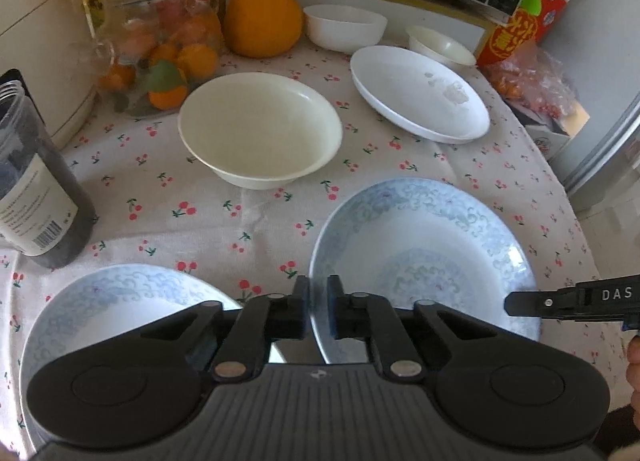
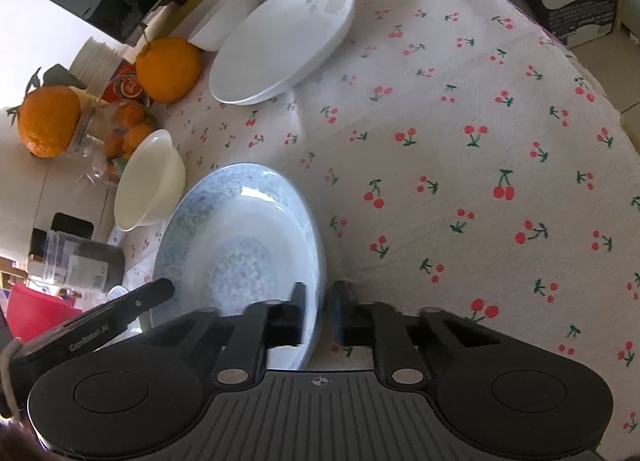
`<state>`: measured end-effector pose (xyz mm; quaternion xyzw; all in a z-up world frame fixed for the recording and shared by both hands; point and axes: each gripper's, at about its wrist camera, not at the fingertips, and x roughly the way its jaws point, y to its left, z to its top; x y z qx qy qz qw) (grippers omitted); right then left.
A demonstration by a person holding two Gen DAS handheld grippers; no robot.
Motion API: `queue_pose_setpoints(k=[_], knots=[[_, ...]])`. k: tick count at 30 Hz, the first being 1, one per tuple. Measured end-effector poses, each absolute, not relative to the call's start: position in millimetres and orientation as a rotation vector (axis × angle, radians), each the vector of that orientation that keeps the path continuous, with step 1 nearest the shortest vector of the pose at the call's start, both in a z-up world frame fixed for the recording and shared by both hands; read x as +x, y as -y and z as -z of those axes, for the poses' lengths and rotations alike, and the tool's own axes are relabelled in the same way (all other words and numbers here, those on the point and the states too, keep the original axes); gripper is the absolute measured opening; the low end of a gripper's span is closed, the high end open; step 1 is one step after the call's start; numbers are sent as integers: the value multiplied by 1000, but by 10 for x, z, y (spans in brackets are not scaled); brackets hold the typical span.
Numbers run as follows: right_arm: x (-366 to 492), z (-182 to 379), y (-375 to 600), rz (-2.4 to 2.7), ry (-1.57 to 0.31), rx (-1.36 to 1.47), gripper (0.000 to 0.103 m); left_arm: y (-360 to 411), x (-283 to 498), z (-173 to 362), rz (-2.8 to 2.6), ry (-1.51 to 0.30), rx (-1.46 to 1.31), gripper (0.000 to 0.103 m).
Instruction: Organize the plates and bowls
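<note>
Both claws clamped on blue-patterned plate (image 2: 240, 245) rim, left claw (image 1: 318, 307), right claw (image 2: 320, 311) opposite.

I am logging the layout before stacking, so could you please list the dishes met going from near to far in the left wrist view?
Blue-patterned plate on the left → blue-patterned plate on the right → cream bowl → white plate → small cream bowl → white bowl.
</note>
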<state>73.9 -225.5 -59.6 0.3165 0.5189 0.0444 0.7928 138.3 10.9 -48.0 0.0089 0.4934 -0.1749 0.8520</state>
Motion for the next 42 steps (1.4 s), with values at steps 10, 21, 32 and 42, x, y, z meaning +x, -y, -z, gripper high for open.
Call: queue_pose_setpoints(k=[10, 21, 32, 42], knots=[[941, 416, 2223, -48, -1014, 571, 7, -74, 1349, 439, 337, -985, 18, 3], [1226, 514, 2233, 0, -996, 573, 10, -36, 1368, 427, 324, -980, -4, 3], [1244, 536, 2229, -7, -992, 565, 11, -26, 1357, 423, 324, -971, 9, 4], [1155, 433, 2204, 11, -993, 548, 24, -70, 1322, 347, 341, -966, 5, 20]])
